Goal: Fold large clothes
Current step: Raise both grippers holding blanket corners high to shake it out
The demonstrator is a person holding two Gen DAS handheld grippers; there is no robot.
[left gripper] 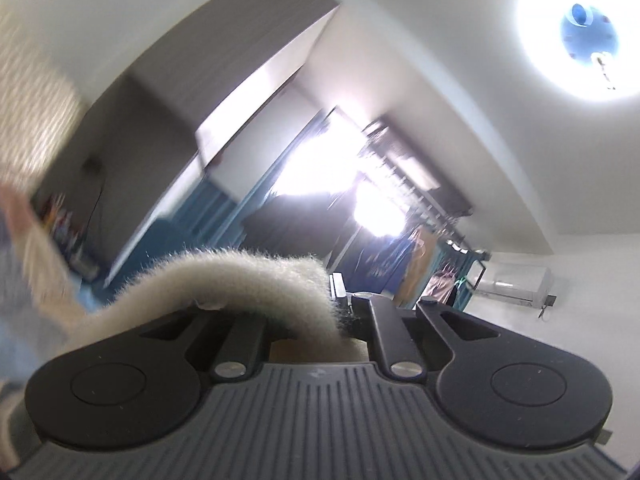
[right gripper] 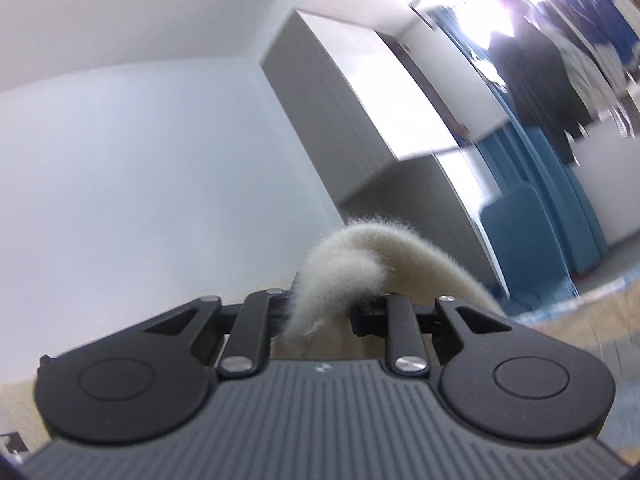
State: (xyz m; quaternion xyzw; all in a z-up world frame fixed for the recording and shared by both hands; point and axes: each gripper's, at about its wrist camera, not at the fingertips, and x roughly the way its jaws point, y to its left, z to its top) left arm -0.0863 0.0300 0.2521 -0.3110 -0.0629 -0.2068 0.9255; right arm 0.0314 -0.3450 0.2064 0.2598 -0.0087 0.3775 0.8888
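A cream fleece garment (left gripper: pixel 248 284) is pinched in my left gripper (left gripper: pixel 340 312); its fuzzy edge arches over the jaws and trails off blurred to the left. In the right wrist view the same cream fleece garment (right gripper: pixel 348 264) bulges up between the jaws of my right gripper (right gripper: pixel 320 316) and runs off to the lower right. Both grippers are held high and tilted upward, toward the walls and ceiling. The rest of the garment hangs below, out of view.
A tall grey wardrobe (left gripper: pixel 224 80) stands ahead, also the wardrobe (right gripper: pixel 360 112) in the right view. Blue curtains (right gripper: pixel 532 184) flank a bright window (left gripper: pixel 320 156). Clothes hang on a rack (left gripper: pixel 424 264). A ceiling lamp (left gripper: pixel 584 28) glares at the upper right.
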